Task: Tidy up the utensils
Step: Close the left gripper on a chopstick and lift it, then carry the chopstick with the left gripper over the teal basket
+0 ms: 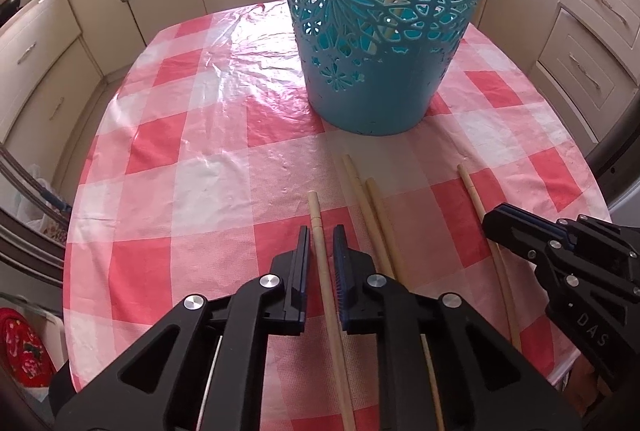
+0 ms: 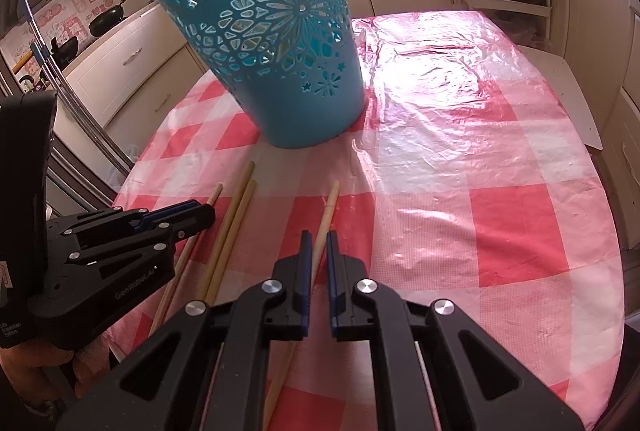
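Left tongs [image 1: 321, 231] sit over the leftmost chopstick [image 1: 320, 251], which runs between the fingers; jaws nearly together around it, a sliver of gap visible on either side, so pad contact is unclear. Right tongs [image 2: 318, 235] are pressed narrow around the rightmost chopstick [image 2: 326, 219]; in the left wrist view their tips look fully together on that stick [image 1: 476, 199].

Four pale chopsticks total, all lying flat on the counter [image 1: 180, 159] near its near edge, roughly parallel, pointing toward the far edge. The middle pair [image 1: 370, 207] lies side by side, touching or almost, between the two sticks under the tongs. Ungripped.

Teal cut-out basket [image 1: 376, 31] stands upright on the counter beyond the chopstick tips, toward the far edge, apart from them. Pale stick-like shapes show through its perforations; can't tell exactly what they are.

Counter has a red-and-white checked plastic cloth [image 2: 460, 135], glossy and wrinkled at the far side. Cream cabinets [image 1: 60, 43] all around. A dark pan [image 2: 106, 17] sits on the worktop at left in the right wrist view.
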### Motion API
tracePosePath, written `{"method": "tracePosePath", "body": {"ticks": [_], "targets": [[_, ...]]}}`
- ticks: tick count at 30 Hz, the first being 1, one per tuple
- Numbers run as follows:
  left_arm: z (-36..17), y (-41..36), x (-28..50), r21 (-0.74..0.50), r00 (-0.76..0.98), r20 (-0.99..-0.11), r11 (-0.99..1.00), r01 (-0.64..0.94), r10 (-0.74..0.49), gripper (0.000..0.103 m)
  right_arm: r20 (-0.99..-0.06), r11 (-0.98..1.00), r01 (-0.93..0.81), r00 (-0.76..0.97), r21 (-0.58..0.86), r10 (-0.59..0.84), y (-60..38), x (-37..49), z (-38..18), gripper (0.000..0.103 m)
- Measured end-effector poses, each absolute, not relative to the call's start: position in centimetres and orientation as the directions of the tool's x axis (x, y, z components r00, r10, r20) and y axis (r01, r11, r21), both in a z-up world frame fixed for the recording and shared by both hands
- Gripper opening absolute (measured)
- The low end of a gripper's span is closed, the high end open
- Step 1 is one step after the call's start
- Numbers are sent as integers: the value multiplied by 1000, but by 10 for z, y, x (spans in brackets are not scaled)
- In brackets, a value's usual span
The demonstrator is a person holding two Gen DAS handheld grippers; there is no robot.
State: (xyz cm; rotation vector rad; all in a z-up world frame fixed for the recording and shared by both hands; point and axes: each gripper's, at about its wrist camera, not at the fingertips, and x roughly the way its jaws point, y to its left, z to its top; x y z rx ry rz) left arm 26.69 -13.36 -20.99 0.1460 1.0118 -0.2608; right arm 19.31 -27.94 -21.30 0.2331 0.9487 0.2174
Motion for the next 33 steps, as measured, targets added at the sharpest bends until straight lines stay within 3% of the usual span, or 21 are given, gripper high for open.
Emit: {"method": "tracePosePath", "body": {"ticks": [6, 8, 16, 25, 33], "targets": [[-210, -134, 269, 12, 510, -847, 955, 296, -148, 13, -775, 959, -87, 571, 271, 271, -276, 193, -213, 9], [-210, -135, 269, 5, 506, -847, 950, 312, -162, 6, -775, 962, -92, 575, 259, 263, -274, 193, -214, 9], [-201, -134, 257, 9, 517, -839, 945, 327, -171, 5, -767, 965, -101, 590, 240, 253, -271, 194, -215, 11], [-164, -122, 235, -9, 567, -795, 940, 342, -215, 5, -753, 968, -137, 609, 212, 251, -262, 191, -216, 24], [-121, -105, 218, -138, 589, -731, 920, 367, -345, 5, -745, 964, -127, 614, 235, 262, -263, 189, -216, 26]]}}
